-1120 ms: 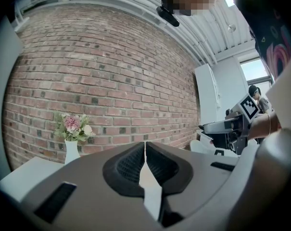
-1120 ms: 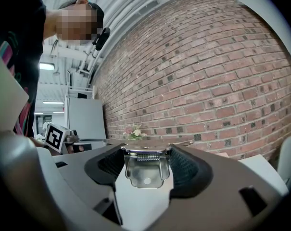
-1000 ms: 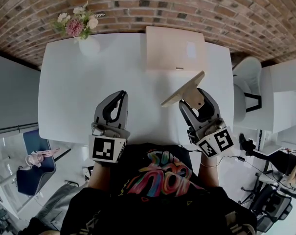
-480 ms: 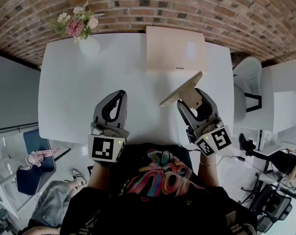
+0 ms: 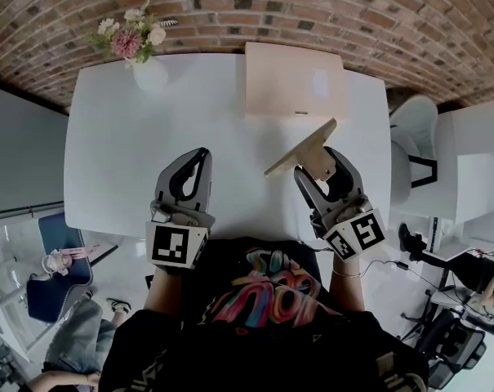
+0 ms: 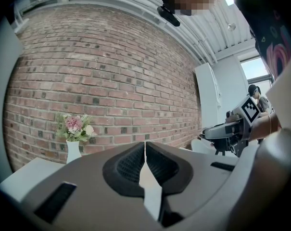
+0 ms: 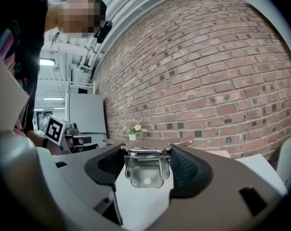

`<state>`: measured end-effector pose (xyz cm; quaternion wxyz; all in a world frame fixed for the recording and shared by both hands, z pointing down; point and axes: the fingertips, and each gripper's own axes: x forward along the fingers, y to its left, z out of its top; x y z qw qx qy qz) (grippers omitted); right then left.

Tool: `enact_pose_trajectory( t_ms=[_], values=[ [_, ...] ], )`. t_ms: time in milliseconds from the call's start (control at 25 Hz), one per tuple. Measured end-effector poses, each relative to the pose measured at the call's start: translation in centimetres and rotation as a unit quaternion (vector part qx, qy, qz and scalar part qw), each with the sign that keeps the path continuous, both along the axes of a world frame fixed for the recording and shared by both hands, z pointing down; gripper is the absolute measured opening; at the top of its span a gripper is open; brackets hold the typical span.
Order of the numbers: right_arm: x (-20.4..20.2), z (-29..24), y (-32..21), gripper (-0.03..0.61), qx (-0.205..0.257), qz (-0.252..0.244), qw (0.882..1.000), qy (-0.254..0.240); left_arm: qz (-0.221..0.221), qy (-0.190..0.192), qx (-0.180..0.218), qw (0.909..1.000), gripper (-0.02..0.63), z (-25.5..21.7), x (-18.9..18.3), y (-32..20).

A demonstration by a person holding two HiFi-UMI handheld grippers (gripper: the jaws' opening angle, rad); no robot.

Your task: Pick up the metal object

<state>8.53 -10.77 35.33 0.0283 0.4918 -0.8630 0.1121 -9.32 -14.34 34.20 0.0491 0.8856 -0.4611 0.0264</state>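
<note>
A tan clipboard (image 5: 302, 147) hangs tilted above the white table (image 5: 116, 145), held by its metal clip (image 7: 145, 169). My right gripper (image 5: 318, 163) is shut on that clip. In the right gripper view the clip's spring and shiny plate sit between the two dark pads (image 7: 186, 166), with my right gripper (image 7: 146, 163) closed around them. My left gripper (image 5: 198, 157) hovers over the table's near edge on the left, shut with nothing in it. In the left gripper view my left gripper (image 6: 145, 150) shows its pads (image 6: 131, 163) pressed together.
A second tan flat board (image 5: 294, 80) lies at the table's far edge by the brick wall (image 5: 328, 11). A white vase of flowers (image 5: 137, 43) stands at the far left corner. A white chair (image 5: 411, 133) sits off the table's right side.
My right gripper has shifted a little to the left with the clipboard in it. The left gripper has hardly moved.
</note>
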Motion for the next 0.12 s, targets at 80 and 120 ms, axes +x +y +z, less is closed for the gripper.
enact_pose_trajectory(
  t_ms=[80,120],
  values=[
    [-0.06,-0.01,-0.1,0.308,0.002,0.0,1.0,0.0,0.007,-0.009,0.0,0.9999,0.029,0.26,-0.04,-0.05],
    [-0.09,-0.02,-0.17,0.308,0.002,0.0,1.0,0.0,0.01,-0.012,0.001,0.9999,0.029,0.33,-0.03,-0.1]
  ],
)
